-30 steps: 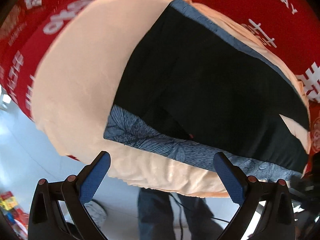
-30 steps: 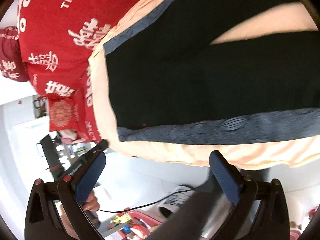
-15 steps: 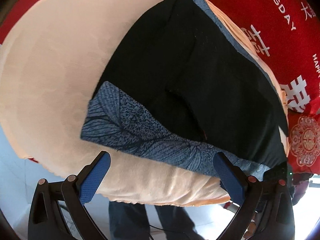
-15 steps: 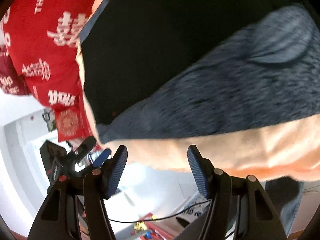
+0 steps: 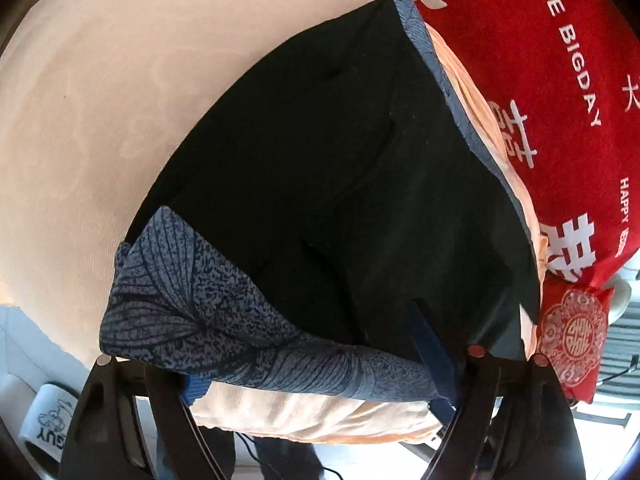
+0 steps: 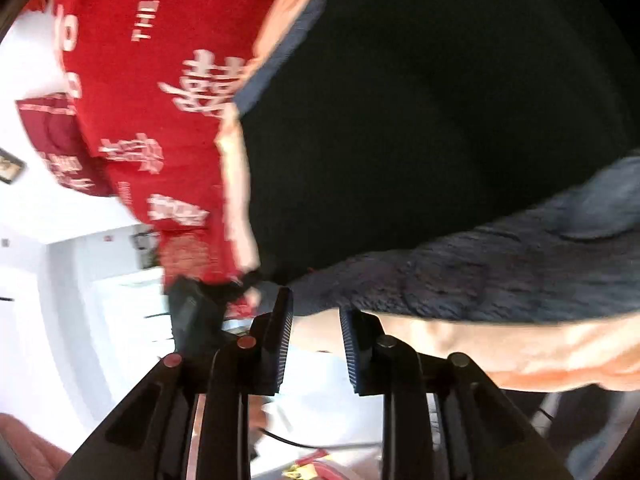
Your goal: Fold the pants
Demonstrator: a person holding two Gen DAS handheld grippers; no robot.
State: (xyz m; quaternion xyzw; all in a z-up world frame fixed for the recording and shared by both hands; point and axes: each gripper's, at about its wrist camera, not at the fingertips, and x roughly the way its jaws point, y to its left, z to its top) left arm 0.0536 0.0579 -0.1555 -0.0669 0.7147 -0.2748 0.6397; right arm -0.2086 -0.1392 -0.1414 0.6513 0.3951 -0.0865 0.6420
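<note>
Black pants (image 5: 340, 168) with patterned blue hem (image 5: 224, 320) lie on peach sheet (image 5: 80, 120). Left gripper (image 5: 316, 364) closing, hem between its fingers. Right gripper (image 6: 316, 332) closing at hem edge; grip cannot be told

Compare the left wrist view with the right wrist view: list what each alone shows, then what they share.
Left wrist only: the wide bare stretch of peach sheet beside the garment, a white mug with dark lettering on the floor, and the left tongs, closing, with the patterned hem between the fingers.
Right wrist only: the right tongs, closing near the hem's corner, and a white room beyond.
Both: the black pants with a blue-grey leaf-patterned hem band and the red blanket with white lettering.
</note>
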